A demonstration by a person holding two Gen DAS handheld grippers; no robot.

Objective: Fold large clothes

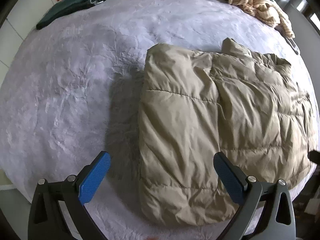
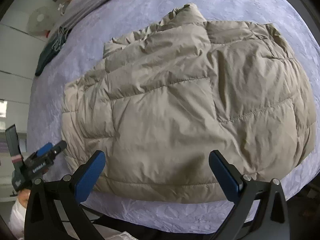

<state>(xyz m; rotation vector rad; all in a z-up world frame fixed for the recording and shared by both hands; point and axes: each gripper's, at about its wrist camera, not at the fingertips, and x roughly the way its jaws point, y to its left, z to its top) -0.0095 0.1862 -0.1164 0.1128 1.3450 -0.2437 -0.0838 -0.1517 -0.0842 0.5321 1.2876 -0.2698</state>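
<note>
In the left wrist view, the left gripper [image 1: 162,178] is hanging with its jaws standing wide apart and nothing between the pads, over the near left edge of a beige puffer jacket [image 1: 220,110] that is lying folded on the lavender bed cover [image 1: 66,92], with a broad bare stretch of cover lying to the jacket's left, a dark green folded garment [image 1: 74,6] at the far left edge and a tangle of cream knitwear [image 1: 258,2] at the far right. In the right wrist view, the right gripper [image 2: 157,174] is hovering above the jacket's [image 2: 180,104] near hem with its jaws spread fully and gripping nothing, while the left gripper [image 2: 48,154] is showing just off the jacket's left edge and a strip of bare cover [image 2: 160,212] is running along the near side of the bed.
</note>
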